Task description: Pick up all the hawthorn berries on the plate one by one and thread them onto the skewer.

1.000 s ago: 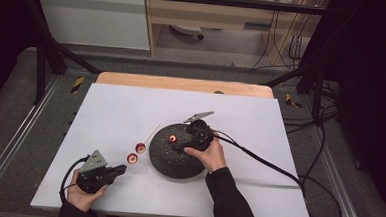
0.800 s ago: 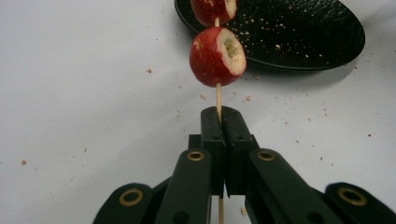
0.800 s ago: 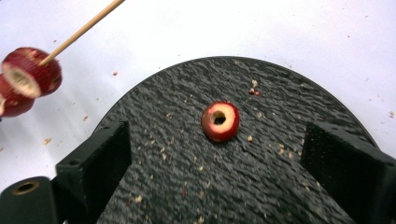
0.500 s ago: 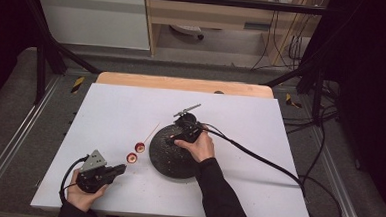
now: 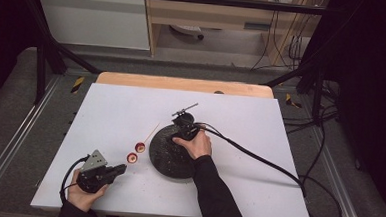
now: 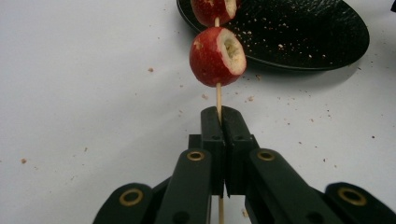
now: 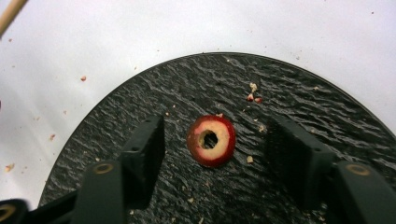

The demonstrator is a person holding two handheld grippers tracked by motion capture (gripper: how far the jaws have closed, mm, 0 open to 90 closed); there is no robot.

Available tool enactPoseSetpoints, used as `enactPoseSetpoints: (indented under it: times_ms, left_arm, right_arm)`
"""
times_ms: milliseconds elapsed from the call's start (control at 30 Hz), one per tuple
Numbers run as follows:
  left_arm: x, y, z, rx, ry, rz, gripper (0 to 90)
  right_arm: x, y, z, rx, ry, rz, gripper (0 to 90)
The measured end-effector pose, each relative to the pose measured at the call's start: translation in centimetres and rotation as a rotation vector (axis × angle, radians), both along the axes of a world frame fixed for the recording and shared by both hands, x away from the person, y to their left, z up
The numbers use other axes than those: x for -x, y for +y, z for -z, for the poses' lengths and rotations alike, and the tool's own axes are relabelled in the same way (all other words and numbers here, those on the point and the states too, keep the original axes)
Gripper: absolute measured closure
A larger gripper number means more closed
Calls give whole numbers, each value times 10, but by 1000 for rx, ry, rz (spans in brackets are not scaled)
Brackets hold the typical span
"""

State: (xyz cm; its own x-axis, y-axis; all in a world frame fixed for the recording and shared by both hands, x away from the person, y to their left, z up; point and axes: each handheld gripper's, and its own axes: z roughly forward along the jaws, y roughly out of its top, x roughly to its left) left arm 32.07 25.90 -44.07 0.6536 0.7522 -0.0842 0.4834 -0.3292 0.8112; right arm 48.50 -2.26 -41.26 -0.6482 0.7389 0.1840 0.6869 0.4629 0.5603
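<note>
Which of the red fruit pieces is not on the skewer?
The cored piece lying alone on the black plate; the other two are threaded on the skewer.

Left hand enters from the bottom edge, wrapped round the left gripper, which lies low and near level, pointing right. In the left gripper view its jaws stand pressed together, clamped on a thin stick. Right forearm, in a dark sleeve, reaches forward and up the table; the right hand grasps the right gripper, tilted downward. Its jaws have just been closing; they stand apart, pads clear on both sides of a red fruit piece.
</note>
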Motion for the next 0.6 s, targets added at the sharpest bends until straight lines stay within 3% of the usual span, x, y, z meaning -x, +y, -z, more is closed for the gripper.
enactPoseSetpoints:
  times_ms: [133,600]
  left_arm:
    - [0,-1,0,-1,1,3,887]
    - [0,-1,0,-4,0,5,887]
  right_arm:
    - [-2,0,1,-14,11,28,496]
    - [-4,3,9,-16,71,28,605]
